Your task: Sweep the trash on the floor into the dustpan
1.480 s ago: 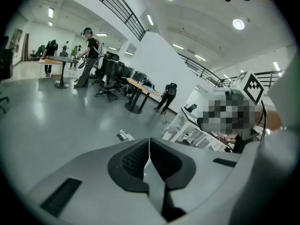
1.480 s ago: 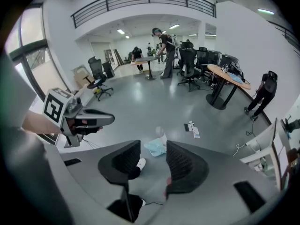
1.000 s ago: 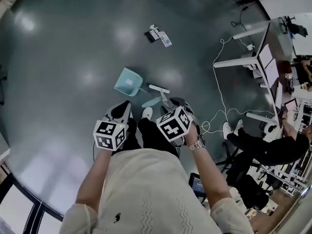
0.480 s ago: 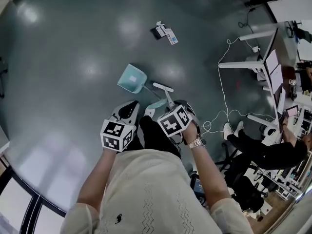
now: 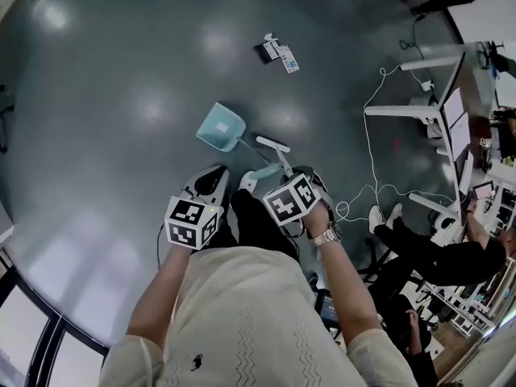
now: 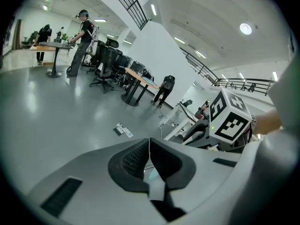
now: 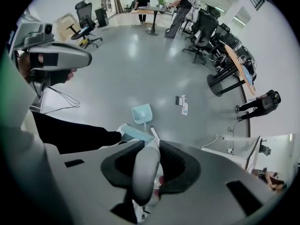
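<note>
**Desk:** What was the trash, and where did it lie?

**Photographer:** The trash (image 5: 278, 53) was a small cluster of flat packets or cards on the glossy grey floor (image 5: 121, 71). It lay well beyond the dustpan (image 5: 222, 126), on the side away from the person. It looked light and thin, the sort that would likely skid or flip on a polished surface. Low, short strokes seemed the safer bet.

**Desk:** And the dustpan?

**Photographer:** It was pale teal plastic and sat flat on the floor, with nothing visible in it. I judged it light and stiff, likely to skate away unless it was pinned. Its slim stem on the person's side looked like the place to take hold.

**Desk:** Who had the broom?

**Photographer:** The right gripper (image 7: 146, 165) pointed down and was clamped on the broom (image 5: 272, 145), its rounded grey handle filling the gap between the pads. The working end sat just beside the dustpan, on the person's side, near a white shoe (image 5: 244, 185). The handle looked rigid and smooth, so a firm hold on it should have steered it well.

**Desk:** The other hand?

**Photographer:** The left gripper (image 6: 149, 156) had its jaws pressed together. Only a thin pale sliver showed in the seam, and I could not tell what it was. It hung nearer the person than the dustpan.
</note>
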`<state>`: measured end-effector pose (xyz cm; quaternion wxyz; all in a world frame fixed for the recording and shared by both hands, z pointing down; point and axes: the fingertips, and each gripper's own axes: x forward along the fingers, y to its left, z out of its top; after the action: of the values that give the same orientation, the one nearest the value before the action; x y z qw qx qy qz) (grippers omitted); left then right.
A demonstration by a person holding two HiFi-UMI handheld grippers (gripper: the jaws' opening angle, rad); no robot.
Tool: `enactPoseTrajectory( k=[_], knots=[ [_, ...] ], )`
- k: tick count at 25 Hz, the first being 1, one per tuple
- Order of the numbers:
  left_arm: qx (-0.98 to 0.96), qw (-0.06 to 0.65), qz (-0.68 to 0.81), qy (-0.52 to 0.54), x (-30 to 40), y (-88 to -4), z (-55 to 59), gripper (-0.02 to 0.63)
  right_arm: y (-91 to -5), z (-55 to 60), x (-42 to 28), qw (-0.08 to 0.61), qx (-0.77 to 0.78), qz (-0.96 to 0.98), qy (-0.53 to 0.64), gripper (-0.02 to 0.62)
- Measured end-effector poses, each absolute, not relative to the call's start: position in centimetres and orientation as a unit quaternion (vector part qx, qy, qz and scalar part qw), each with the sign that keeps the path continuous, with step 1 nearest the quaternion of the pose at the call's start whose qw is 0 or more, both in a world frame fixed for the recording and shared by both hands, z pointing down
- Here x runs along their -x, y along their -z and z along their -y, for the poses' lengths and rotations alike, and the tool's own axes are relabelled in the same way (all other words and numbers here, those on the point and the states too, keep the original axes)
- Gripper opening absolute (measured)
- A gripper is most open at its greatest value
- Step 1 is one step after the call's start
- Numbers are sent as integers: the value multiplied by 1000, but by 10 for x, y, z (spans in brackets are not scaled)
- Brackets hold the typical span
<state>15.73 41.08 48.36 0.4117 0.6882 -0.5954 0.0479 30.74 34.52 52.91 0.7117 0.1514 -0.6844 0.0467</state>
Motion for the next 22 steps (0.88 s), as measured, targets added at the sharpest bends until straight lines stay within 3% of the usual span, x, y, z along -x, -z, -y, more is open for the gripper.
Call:
enactPoseTrajectory(
  k=[10,22],
  knots=[
    [-702,417,574,-62,-185,-492,-406,12,-510,-311,-337,714,-168,679,-36,114],
    [-683,430,567,-164,-268,-529,-387,12,-490,-246,-390,689,-156,707,-33,114]
  ],
)
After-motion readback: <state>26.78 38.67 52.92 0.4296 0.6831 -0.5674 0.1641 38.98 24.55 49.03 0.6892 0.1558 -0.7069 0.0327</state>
